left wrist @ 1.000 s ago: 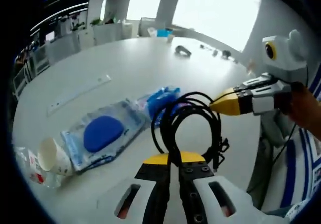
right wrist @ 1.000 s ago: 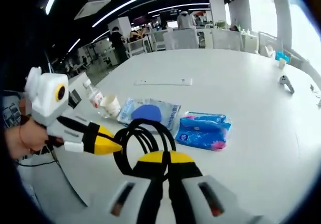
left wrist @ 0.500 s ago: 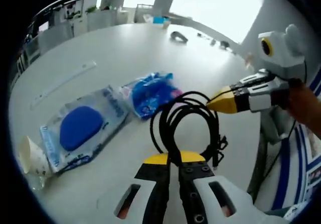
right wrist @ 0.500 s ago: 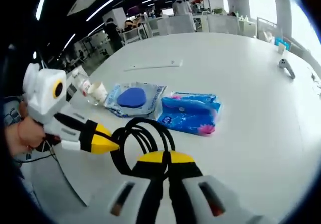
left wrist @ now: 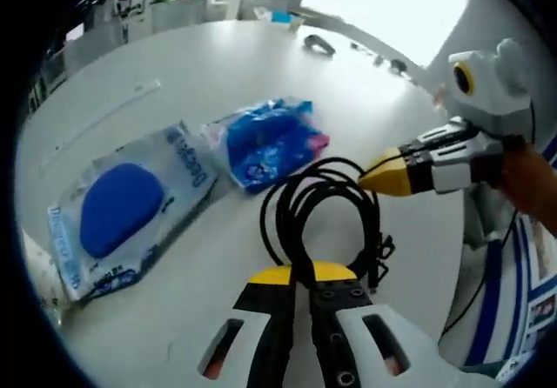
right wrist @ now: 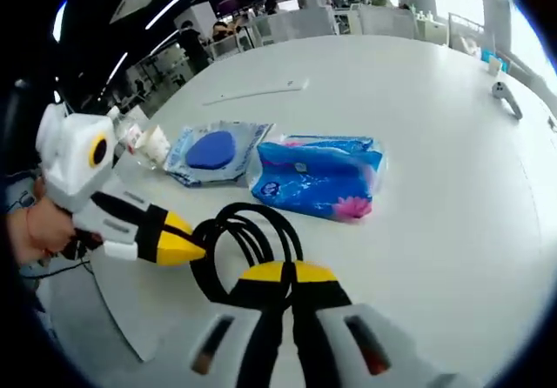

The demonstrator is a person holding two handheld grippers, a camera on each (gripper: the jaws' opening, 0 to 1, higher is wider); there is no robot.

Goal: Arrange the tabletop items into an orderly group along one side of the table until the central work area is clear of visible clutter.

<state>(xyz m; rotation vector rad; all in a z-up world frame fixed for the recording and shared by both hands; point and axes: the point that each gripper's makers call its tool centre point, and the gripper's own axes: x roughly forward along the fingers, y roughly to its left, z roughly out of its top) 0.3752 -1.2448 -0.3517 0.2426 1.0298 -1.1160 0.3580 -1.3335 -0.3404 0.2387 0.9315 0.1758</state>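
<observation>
Left gripper view: the left gripper (left wrist: 300,277), with yellow-tipped black fingers (left wrist: 271,294) clenched, grasps a coiled black cable (left wrist: 322,210) whose glossy loops rise above the tips, over the near part of the white, smooth bench (left wrist: 218,83). The right gripper (left wrist: 387,177) enters from the right, held by a hand (left wrist: 531,179); its tapered yellow tip touches the cable's right loop, and whether its fingers pinch the cable cannot be told here.

On the bench beyond the cable lie 2 soft packets side by side: a crinkled blue plastic pack (left wrist: 270,140) with a pink corner, and to its left a clear flat pouch (left wrist: 126,210) holding a rounded blue pad. A long thin white strip (left wrist: 96,125) lies farther left, well apart. A small dark object (left wrist: 318,45) sits near the far edge.

Right gripper view: the right gripper (right wrist: 280,277) has its fingers clenched on the same black cable (right wrist: 239,244). The left gripper (right wrist: 178,242), held by a hand (right wrist: 39,231), meets the loop from the left. Beyond lie the blue pack (right wrist: 318,177), the pouch (right wrist: 213,151), a white paper cup (right wrist: 155,144) on its side and a small clear bottle (right wrist: 129,131) near the left edge.
</observation>
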